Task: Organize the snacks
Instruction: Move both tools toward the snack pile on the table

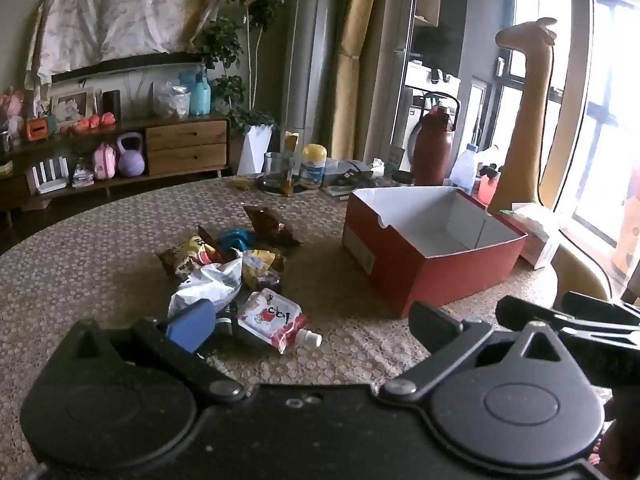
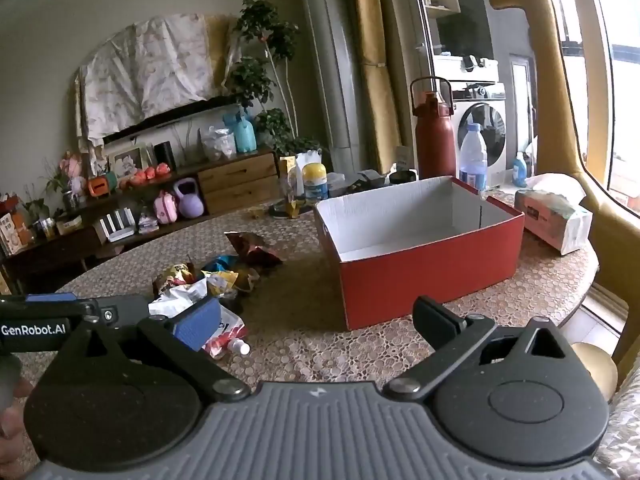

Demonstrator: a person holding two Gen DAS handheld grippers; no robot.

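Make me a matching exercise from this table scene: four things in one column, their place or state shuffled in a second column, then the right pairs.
Things:
1. red box
2. spouted pouch
3. tissue pack
4. left gripper

Place or state:
A. lying at the near edge of the snack pile
B. open, with nothing between its fingers
C. empty, white inside
D. on the table beyond the box, towards the window

Pairs: 1-C, 2-A, 3-D, 4-B

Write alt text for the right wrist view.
An open right gripper hovers over a patterned table, between a pile of snack packets and an empty red box. The left gripper shows at the left edge.
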